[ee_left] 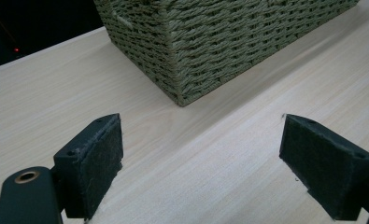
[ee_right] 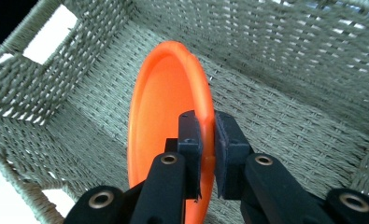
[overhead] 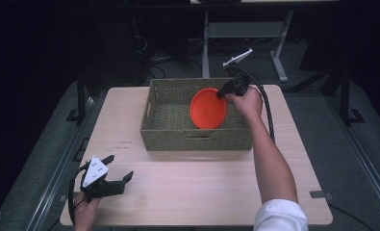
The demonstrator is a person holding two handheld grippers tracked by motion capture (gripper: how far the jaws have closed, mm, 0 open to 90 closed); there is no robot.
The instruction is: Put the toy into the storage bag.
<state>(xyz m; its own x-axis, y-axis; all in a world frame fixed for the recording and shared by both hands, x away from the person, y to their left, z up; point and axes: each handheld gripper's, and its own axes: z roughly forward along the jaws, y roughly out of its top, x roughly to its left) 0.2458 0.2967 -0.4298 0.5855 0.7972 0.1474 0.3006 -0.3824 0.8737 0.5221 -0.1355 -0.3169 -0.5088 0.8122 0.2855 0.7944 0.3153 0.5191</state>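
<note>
- The orange plate is standing on edge inside the woven basket, toward the basket's 3 o'clock half, with its hollow face showing in the high view. Whether its lower edge is touching the basket floor I cannot tell.
- The table is carrying the basket at about 12 o'clock of its centre, leaving the near half of the light wood bare for you to work on.
- The basket is sitting square to the table, with a cut-out handle in its 9 o'clock wall. It is holding the plate and, as far as its visible floor shows, nothing else.
- You are gripping the plate edge-on, probably because a rim pinch is the only hold two flat pads can get on a thin dish; that hold is keeping it upright instead of flat.
- Your right gripper is reaching over the basket's 2 o'clock corner, its jaws closed tight on the plate's rim, one pad on each face.
- Your left gripper is hovering or resting low near the table's 7 o'clock corner, well apart from the basket, jaws spread wide and holding nothing. It is pointing toward the basket's near corner, likely parked there to stay out of the right arm's way.
</note>
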